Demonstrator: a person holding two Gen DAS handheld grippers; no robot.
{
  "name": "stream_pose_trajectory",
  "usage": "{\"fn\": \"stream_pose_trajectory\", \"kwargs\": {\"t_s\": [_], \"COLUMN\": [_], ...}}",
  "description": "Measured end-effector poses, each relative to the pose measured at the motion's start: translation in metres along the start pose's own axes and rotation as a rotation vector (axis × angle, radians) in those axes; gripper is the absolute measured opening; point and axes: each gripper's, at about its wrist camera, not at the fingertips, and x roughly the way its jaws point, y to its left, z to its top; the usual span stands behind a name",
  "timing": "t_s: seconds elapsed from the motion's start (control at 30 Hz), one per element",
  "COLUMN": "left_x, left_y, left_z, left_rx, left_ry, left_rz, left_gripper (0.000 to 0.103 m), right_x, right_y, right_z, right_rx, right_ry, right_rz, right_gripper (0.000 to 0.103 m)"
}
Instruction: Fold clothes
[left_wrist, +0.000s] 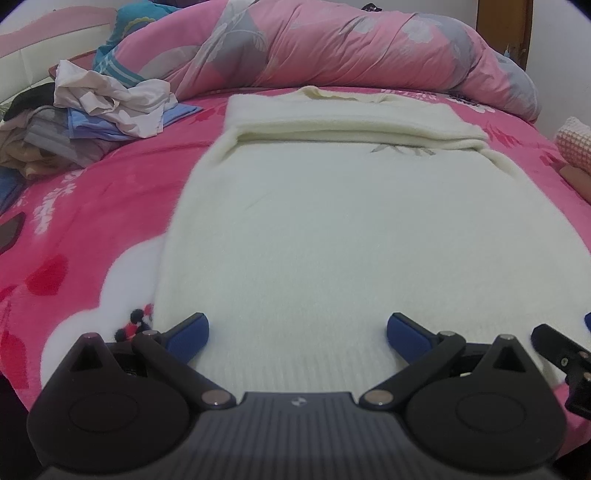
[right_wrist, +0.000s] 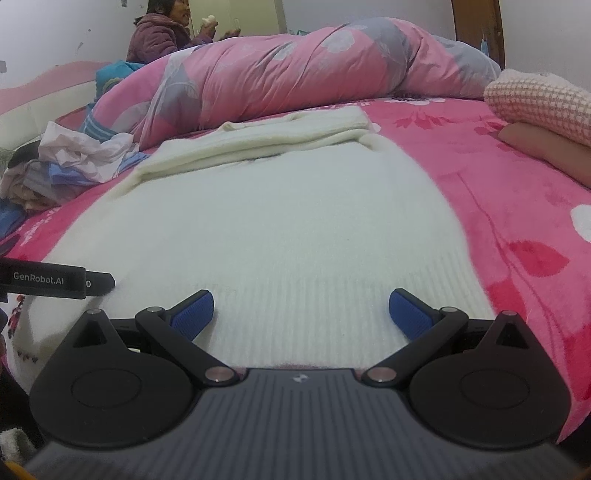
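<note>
A cream knitted sweater (left_wrist: 314, 229) lies flat on the pink bed cover, its sleeves folded across the chest at the far end and its ribbed hem nearest me. My left gripper (left_wrist: 297, 334) is open, low over the hem's left part, nothing between its blue pads (left_wrist: 188, 338). In the right wrist view the same sweater (right_wrist: 280, 221) fills the middle, and my right gripper (right_wrist: 301, 314) is open over the ribbed hem near its right corner. The left gripper's side (right_wrist: 55, 282) shows at the left edge there.
A rolled pink and grey quilt (left_wrist: 351, 48) lies across the far side of the bed. A heap of loose clothes (left_wrist: 92, 110) sits at the far left. A pink-and-white knitted item (right_wrist: 539, 99) rests at the right. A person (right_wrist: 166, 31) sits behind the quilt.
</note>
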Motion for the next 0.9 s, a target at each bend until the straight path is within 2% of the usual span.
{"fn": "stream_pose_trajectory", "kwargs": {"t_s": [0.33,0.53,0.7,0.83,0.9], "left_x": [-0.001,-0.004,-0.016,-0.039,-0.046], "left_y": [0.001,0.003,0.017,0.030,0.033], "left_z": [-0.001,-0.007,-0.015,-0.026,-0.033], "left_rx": [0.002,0.022,0.050,0.044,0.038], "left_ry": [-0.009,-0.045,-0.101,-0.200,-0.220], "left_rz": [-0.005,-0.033,-0.110,-0.123,-0.124], "left_gripper": [0.103,0.103,0.103,0.103,0.103], "right_x": [0.000,-0.004,-0.007,-0.008,-0.007], "right_y": [0.003,-0.005,-0.008,-0.007,-0.007], "right_z": [-0.007,-0.016,-0.026,-0.030,-0.032], "right_rx": [-0.023,-0.055,-0.093,-0.116,-0.120], "right_ry": [-0.054,-0.117,-0.175,-0.203,-0.213], "right_rz": [-0.009,0.039,0.067,0.069,0.067], "right_gripper": [0.102,0.102,0.102,0.102,0.102]}}
